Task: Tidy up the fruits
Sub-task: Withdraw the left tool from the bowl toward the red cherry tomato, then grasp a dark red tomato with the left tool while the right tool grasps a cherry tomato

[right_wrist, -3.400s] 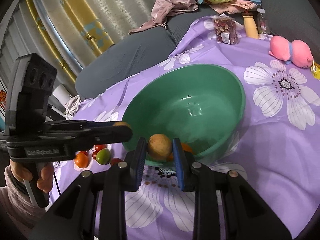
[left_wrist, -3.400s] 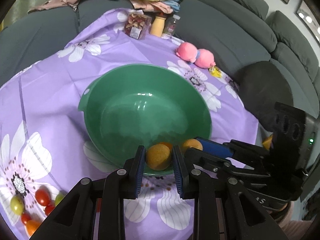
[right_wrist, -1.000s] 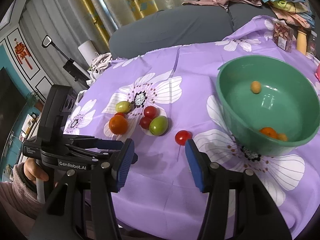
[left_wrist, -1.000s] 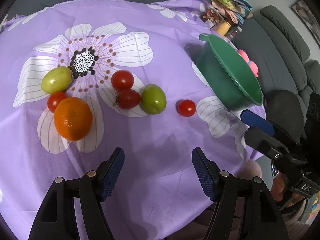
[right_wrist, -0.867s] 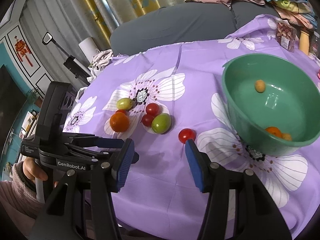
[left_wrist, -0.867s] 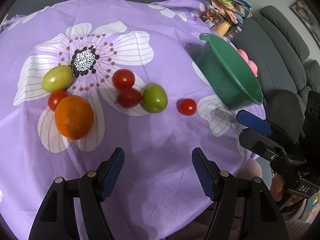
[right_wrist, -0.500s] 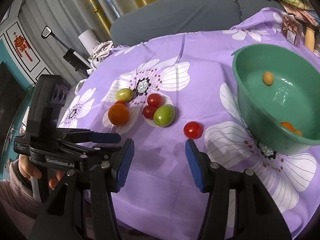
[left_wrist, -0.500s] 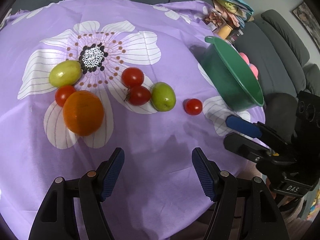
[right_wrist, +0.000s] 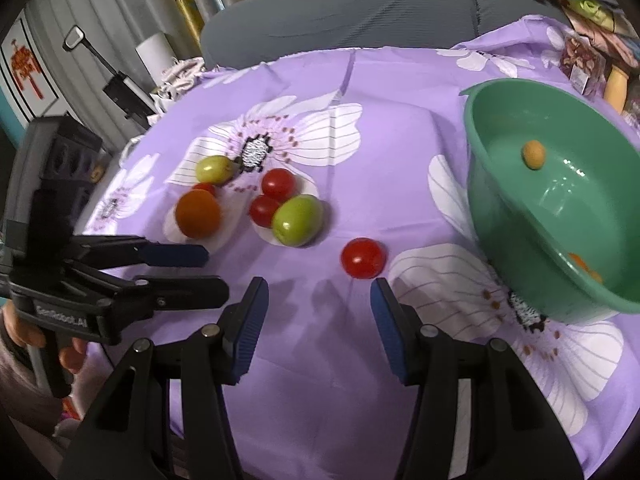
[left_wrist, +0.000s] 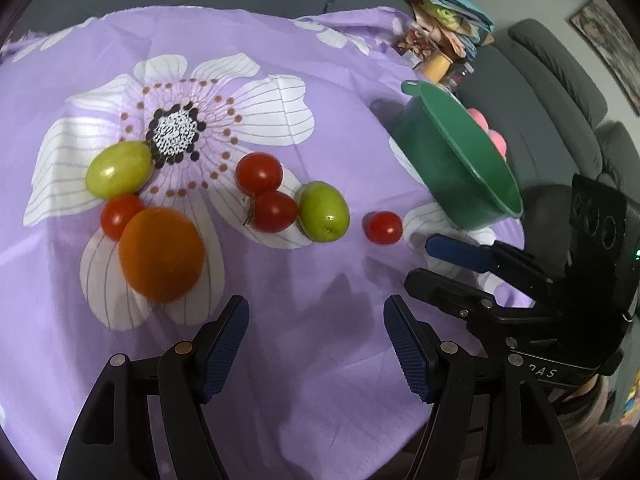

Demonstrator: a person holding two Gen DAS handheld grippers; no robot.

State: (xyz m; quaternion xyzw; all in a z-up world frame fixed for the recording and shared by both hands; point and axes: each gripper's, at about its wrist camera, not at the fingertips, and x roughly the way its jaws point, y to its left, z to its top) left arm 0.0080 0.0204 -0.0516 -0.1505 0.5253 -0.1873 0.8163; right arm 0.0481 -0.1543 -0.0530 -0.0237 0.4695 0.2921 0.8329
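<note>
two grippers, the left gripper (left_wrist: 316,340) and right gripper (right_wrist: 318,320), hover with jaws spread wide and empty over a purple floral cloth (right_wrist: 360,120). a lone red tomato (right_wrist: 363,258) lies just beyond the right one, between a green fruit (right_wrist: 297,220) and the green bowl (right_wrist: 500,208), which holds small orange fruits (right_wrist: 533,154).

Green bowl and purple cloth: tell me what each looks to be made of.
Green bowl: likely plastic with a glossy finish; its inner wall shows soft bright highlights, and the rim is thin with a moulded lip.

Purple cloth: thin woven fabric, matte, with printed white flowers; straight fold creases and small wrinkles run across it, and it drapes over the table edge. The exact fibre cannot be told.
</note>
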